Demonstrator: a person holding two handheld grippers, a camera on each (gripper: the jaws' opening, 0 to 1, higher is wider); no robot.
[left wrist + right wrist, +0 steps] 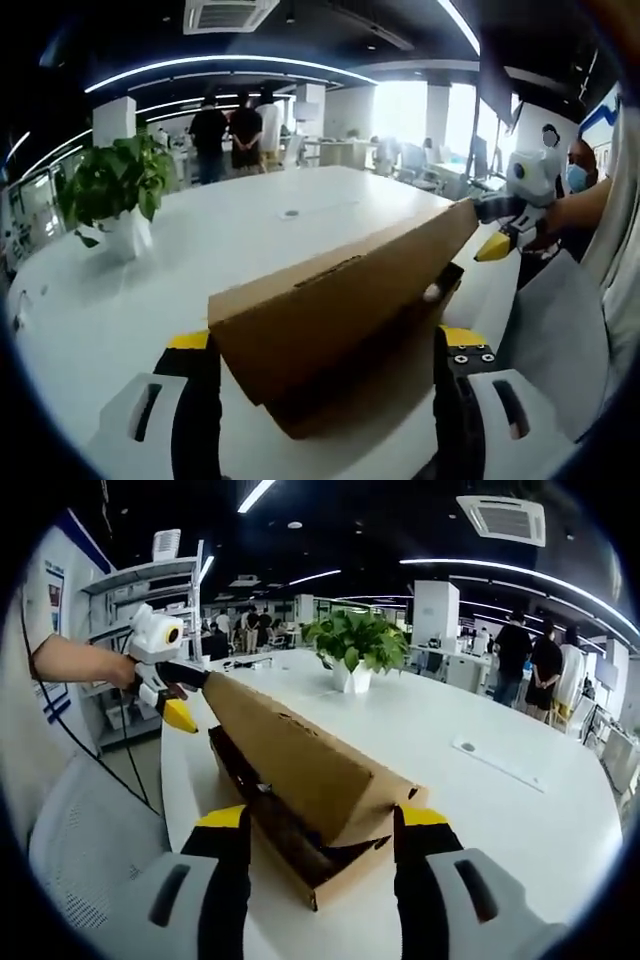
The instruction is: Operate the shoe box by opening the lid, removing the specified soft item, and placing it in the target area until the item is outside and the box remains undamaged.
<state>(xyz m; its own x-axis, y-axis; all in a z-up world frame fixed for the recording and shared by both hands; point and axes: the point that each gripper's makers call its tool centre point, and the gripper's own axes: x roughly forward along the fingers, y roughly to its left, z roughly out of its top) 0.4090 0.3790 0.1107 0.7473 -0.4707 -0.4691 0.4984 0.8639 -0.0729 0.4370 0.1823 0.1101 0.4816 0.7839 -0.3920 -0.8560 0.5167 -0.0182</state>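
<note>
Two sets of tongs are working this shoe box (340, 330), which sits on the white desk (250, 230) with its lid (330, 300) half raised and tilted. In the left gripper view the left tongs (325, 400) stand wide apart, one jaw either side of the box's near end, gripping nothing. At the far corner of the lid, the right tongs (500, 240) with their yellow tips seem to be pinching the cardboard edge and lifting it. The right gripper view confuses matters: its own tongs (320, 870) also straddle a box end with jaws wide, while the other tongs (178, 712) hold the lid's (300, 760) far corner there. So which one is truly clamped I cannot tell for certain.

Lid-opening is the step in hand, I'd say, and it's only partway. The dark interior (290, 835) is showing under the flap, but the soft item can't be made out. Next the lid needs swinging fully back, gently, without creasing the hinge, then one pair of tongs goes in. A potted plant (115, 190) stands well apart.
</note>
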